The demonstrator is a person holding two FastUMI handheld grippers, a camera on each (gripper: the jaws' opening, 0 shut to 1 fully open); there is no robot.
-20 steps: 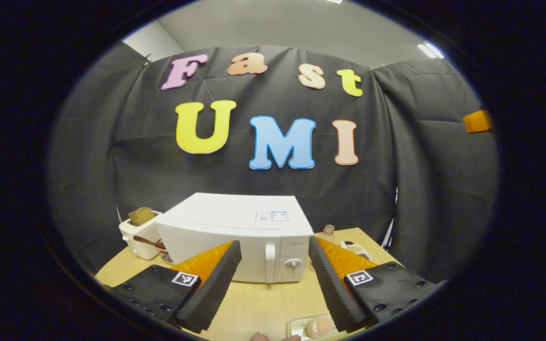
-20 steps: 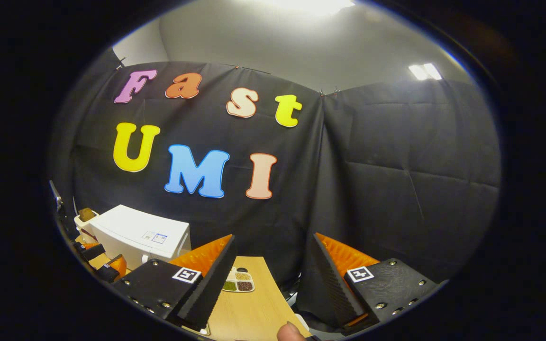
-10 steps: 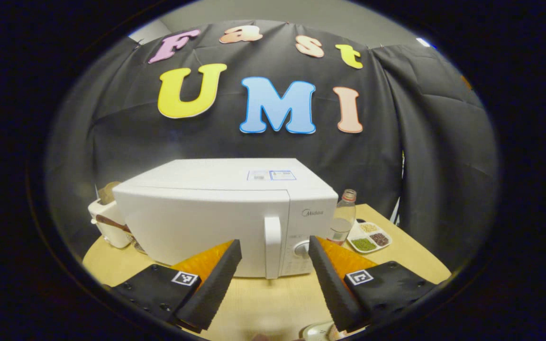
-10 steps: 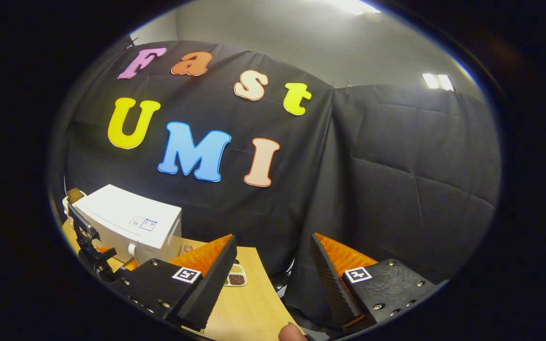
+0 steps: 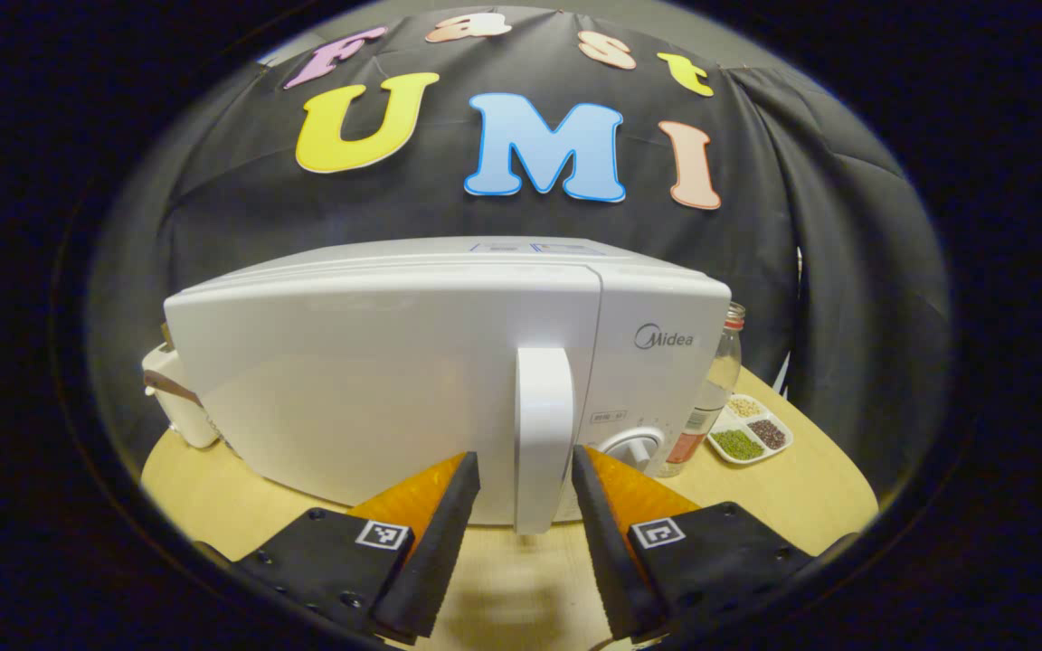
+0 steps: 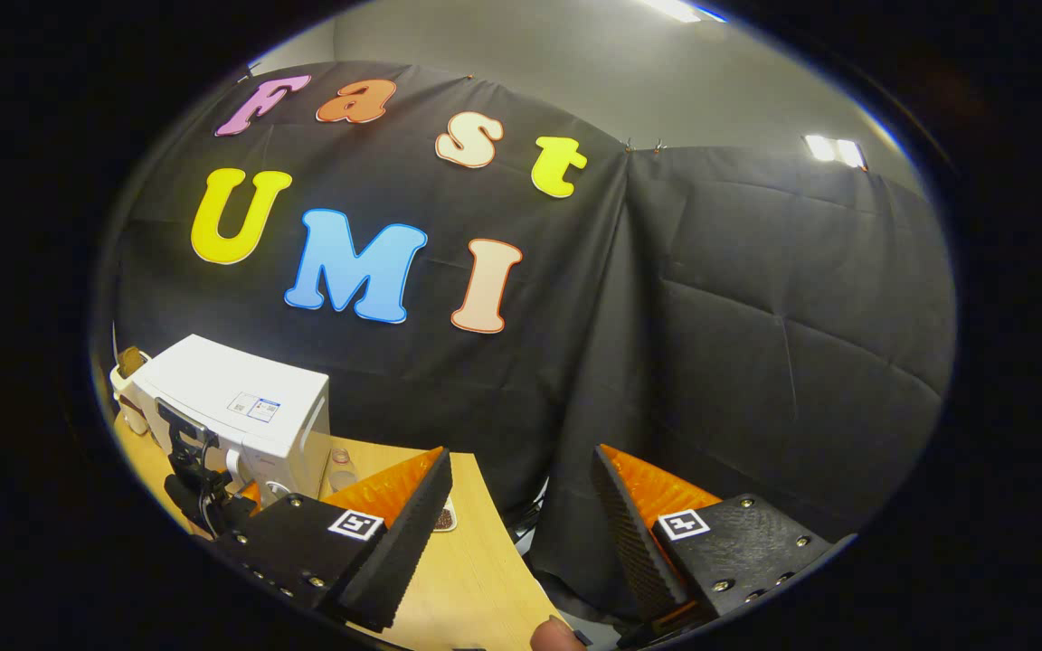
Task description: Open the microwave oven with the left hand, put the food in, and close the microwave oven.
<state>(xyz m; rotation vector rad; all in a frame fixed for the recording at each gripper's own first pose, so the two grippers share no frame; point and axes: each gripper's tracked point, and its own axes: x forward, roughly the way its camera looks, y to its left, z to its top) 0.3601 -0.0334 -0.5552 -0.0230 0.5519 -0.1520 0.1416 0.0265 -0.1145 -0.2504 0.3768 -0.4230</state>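
I've closed in: L gripper [image 5: 525, 466] jaws spread astride microwave [image 5: 376, 380] handle [image 5: 543, 434], unpinched; R gripper [image 6: 521, 493] spread, empty.

Microwave oven [image 5: 376, 380] on the table [image 5: 792, 493], its handle [image 5: 543, 434] between the left gripper [image 5: 525, 475] fingers. Bottle [image 5: 711, 398] just right of it, snack tray [image 5: 750, 440] farther right. Toaster [image 5: 173, 402] behind its left side.

The microwave [image 5: 412, 380] hides most of the toaster [image 5: 173, 398] behind it, and its handle [image 5: 544, 434] covers part of the dial [image 5: 634, 449]. In the right gripper view, the left gripper [image 6: 200, 493] blocks the microwave's front, and a fingertip [image 6: 553, 636] is cut off at the bottom edge.
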